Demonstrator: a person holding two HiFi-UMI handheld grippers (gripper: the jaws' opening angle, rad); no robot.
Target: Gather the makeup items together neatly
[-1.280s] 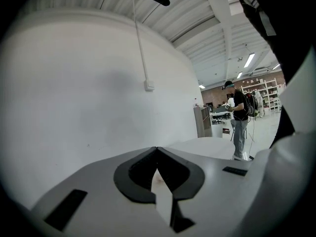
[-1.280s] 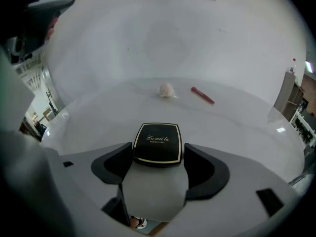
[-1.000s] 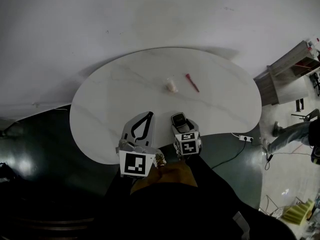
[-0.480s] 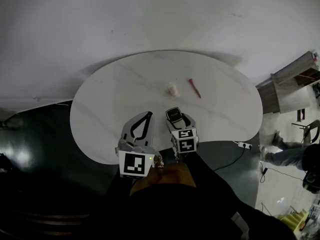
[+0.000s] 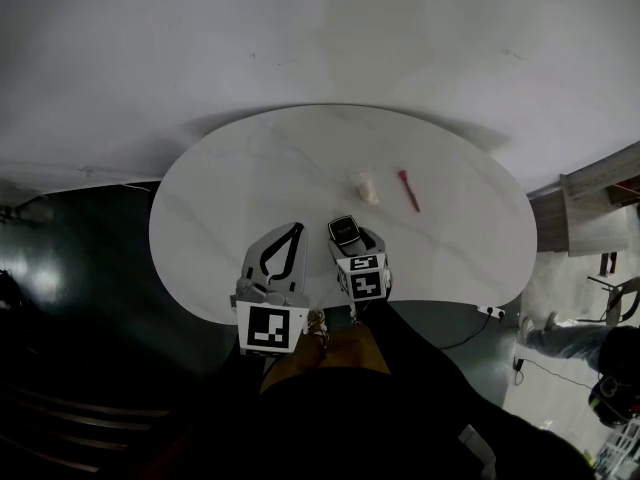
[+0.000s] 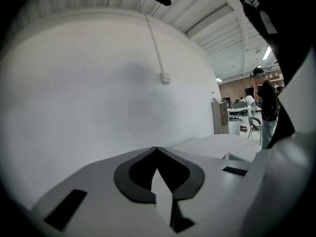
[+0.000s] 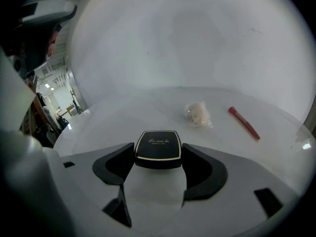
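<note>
The right tool [image 7: 158, 158] is squeezing a small black makeup case [image 7: 158, 146]. One jaw presses on each side of it. The case lies flat with its lid up. I think it is held this way so it does not tip and can be put down the right way up. It is over the near part of the white bench [image 5: 230, 193]. I cannot tell if it touches the top.

The left tool [image 6: 157, 149] has its jaws pressed together, with nothing between them. It sits near the front edge of the bench, just beside the right tool. It seems to have no job right now, so it waits where it is not in the way.

Farther out, near the middle of the bench, lie a soft pale puff [image 7: 198, 113] in a clear wrapper and a thin red stick [image 7: 243, 123]. They are near each other but do not touch. The case is well apart from them, and the right tool points toward the puff. So I think the case is meant to go next to those two, to make one tidy group. The puff looks light, so a bump could push it away.
</note>
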